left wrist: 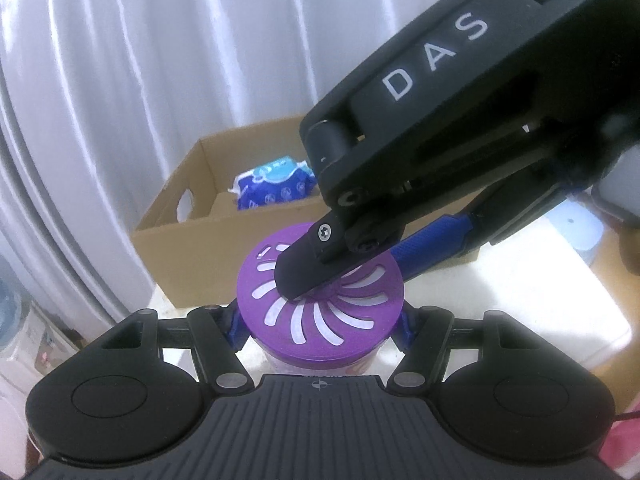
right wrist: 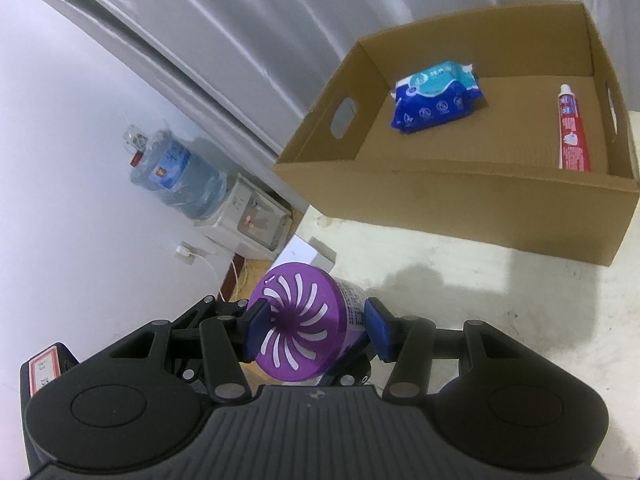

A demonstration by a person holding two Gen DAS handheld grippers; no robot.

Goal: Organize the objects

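On the left side of the right wrist view, off the counter [right wrist: 460,300], a water dispenser [right wrist: 224,204] stands by the wall; it seems not part of the task. Nearer the middle, the purple-lidded jar [right wrist: 298,326] is held by both tools at once. The right gripper [right wrist: 316,328] has its blue fingers [right wrist: 258,330] clamped across the jar, one on the lid edge and one on the body. In the left wrist view the left gripper [left wrist: 320,330] is also closed on the jar, just below its lid, and one black finger of the right tool lies over the lid from above. The jar seems lifted off the counter, though its bottom is hidden.

Further right stands the cardboard box [right wrist: 460,208]. Inside it already lie a blue wipes pack [right wrist: 436,98] and, near the right wall, a toothpaste tube [right wrist: 572,128]. So two things look sorted, and I judge the jar is the next one: it is not yet in the box. Whether more objects wait outside, the pictures do not show.
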